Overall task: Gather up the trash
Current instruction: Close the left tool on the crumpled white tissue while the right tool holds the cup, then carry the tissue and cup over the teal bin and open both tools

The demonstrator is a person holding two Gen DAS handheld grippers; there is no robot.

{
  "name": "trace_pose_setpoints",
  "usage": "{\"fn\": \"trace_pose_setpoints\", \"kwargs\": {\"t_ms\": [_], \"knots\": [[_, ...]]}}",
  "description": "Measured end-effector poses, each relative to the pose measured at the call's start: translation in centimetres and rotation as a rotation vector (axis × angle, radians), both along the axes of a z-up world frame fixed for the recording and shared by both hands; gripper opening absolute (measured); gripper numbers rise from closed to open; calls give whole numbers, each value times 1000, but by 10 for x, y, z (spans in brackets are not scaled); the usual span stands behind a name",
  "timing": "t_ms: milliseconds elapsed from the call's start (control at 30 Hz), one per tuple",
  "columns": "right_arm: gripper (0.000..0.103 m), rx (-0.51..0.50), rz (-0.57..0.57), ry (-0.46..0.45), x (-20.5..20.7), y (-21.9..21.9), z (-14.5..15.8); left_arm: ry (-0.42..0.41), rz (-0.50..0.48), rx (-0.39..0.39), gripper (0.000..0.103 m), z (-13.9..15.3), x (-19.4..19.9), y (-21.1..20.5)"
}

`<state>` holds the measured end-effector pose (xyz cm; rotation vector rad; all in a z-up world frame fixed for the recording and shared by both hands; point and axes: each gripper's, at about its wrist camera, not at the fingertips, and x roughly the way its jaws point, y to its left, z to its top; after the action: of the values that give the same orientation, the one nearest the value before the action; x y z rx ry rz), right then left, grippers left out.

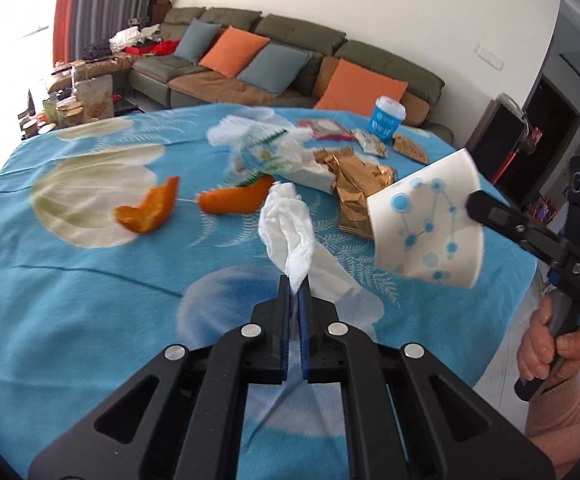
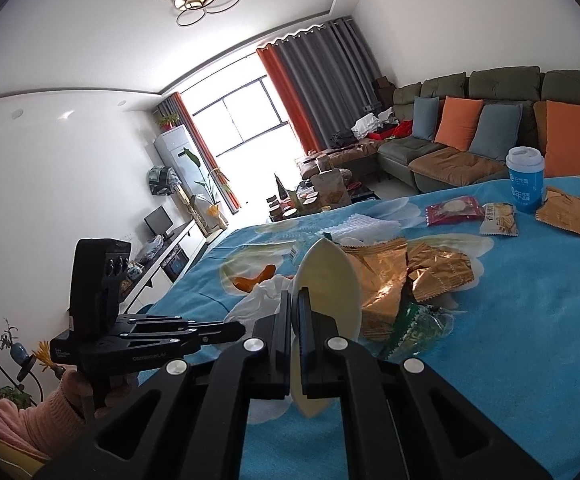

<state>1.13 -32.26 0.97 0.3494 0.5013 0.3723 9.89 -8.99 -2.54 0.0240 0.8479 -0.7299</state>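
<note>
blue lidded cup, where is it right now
The blue lidded cup stands upright at the table's far edge in both views, before the sofa, beside snack packets.

Orange and grey-blue cushions (image 1: 231, 51) are leaning on a green sofa (image 2: 502, 80). Grey curtains (image 2: 326, 76) are hanging beside the window (image 2: 245, 120)

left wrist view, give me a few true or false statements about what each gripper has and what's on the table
1. The left gripper is shut on a white tissue. True.
2. The right gripper is empty. False: its fingers pinch a squashed paper cup with blue dots.
3. Two pieces of orange peel lie on the blue tablecloth. True.
4. The lidded blue cup lies on its side. False: it stands upright near the far edge.
5. The gold wrappers are on the sofa. False: they lie on the tablecloth.
</note>
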Motion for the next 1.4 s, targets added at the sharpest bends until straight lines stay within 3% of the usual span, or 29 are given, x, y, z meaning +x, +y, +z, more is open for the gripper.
{"fn": "trace_pose_setpoints", "kwargs": {"t_ms": [533, 1400], "knots": [[3, -13, 209, -7, 34, 80, 7, -43, 157, -78, 4, 20, -35, 102], [3, -76, 542, 0, 97, 251, 24, -101, 575, -98, 4, 29, -55, 271]]}}
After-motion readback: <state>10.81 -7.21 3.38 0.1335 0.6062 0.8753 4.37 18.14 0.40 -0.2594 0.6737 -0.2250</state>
